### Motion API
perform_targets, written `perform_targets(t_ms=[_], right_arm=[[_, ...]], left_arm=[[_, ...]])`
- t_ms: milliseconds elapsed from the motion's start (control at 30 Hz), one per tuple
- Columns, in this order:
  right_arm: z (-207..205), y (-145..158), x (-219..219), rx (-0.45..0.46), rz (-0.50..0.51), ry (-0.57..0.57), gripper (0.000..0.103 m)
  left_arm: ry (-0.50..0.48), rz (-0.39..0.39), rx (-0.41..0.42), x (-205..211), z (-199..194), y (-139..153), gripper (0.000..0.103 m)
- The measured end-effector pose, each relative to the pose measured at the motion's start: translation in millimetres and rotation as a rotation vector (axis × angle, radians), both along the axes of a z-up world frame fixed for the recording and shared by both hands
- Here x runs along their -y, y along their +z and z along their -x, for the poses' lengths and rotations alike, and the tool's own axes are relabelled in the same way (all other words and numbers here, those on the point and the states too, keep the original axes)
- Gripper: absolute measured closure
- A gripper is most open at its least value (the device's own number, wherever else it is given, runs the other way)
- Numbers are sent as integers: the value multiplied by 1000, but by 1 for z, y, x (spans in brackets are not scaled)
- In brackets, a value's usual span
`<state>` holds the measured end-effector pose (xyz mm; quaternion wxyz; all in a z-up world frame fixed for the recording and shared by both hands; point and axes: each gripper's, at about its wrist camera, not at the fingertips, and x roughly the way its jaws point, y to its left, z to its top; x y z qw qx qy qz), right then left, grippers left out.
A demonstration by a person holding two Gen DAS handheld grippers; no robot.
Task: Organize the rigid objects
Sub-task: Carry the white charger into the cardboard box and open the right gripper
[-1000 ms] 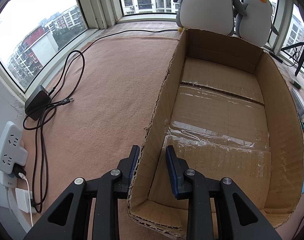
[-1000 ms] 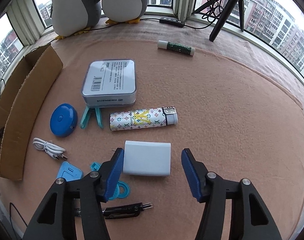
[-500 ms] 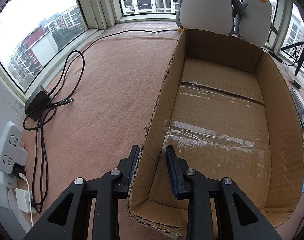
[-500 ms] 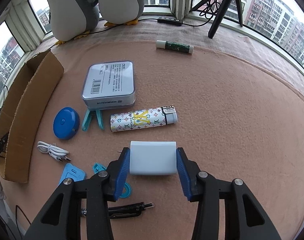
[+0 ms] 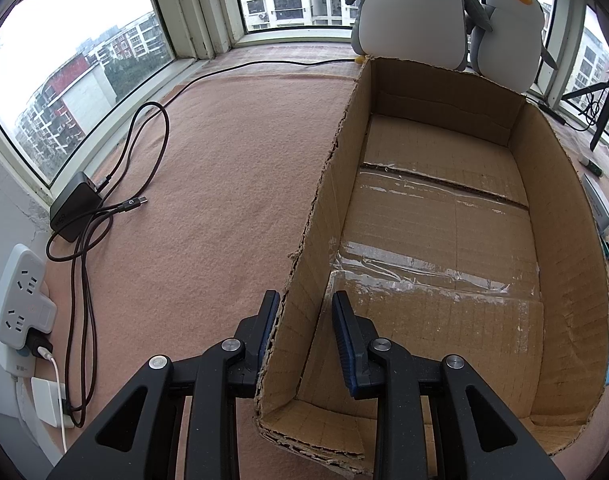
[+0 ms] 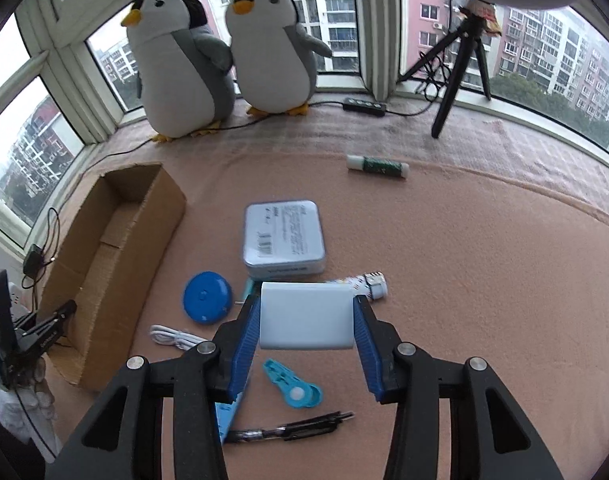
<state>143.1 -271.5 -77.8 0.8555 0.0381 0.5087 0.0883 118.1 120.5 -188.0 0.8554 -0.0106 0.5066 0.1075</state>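
My right gripper (image 6: 306, 320) is shut on a white rectangular power bank (image 6: 306, 316) and holds it lifted above the pink mat. My left gripper (image 5: 304, 324) is shut on the left wall of the open, empty cardboard box (image 5: 304, 272); the box also shows at the left of the right wrist view (image 6: 116, 256). On the mat lie a silver tin (image 6: 284, 240), a blue round case (image 6: 206, 298), a patterned tube (image 6: 368, 282), a white cable (image 6: 176, 336), a cyan clip (image 6: 292, 386), a black pen (image 6: 292, 430) and a green glue stick (image 6: 378, 165).
Two plush penguins (image 6: 224, 60) and a black tripod (image 6: 462, 52) stand by the windows. A black charger with cable (image 5: 78, 206) and a white power strip (image 5: 22, 292) lie left of the box. The left gripper shows at the right wrist view's left edge (image 6: 40, 336).
My right gripper closed on the white power bank and lifted it off the mat, tilting the view up. My left gripper stayed on the box wall.
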Motion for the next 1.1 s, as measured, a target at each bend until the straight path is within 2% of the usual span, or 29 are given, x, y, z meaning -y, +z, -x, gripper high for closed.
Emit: perform_targets(t_ms=[167, 300, 533, 700, 1100], right_arm=[[-4, 24, -50, 45, -56, 97, 61], [-7, 28, -96, 57, -73, 183, 61], [-10, 12, -165, 44, -63, 299, 61], [-13, 0, -204, 56, 3, 354, 61], [-18, -16, -231, 41, 35, 382, 59]], left_arm=[[2, 1, 1, 0, 0, 0, 74], [5, 4, 2, 1, -1, 1, 74], [7, 7, 5, 0, -1, 1, 74], [8, 8, 5, 1, -1, 1, 74], [9, 9, 8, 0, -1, 1, 74]])
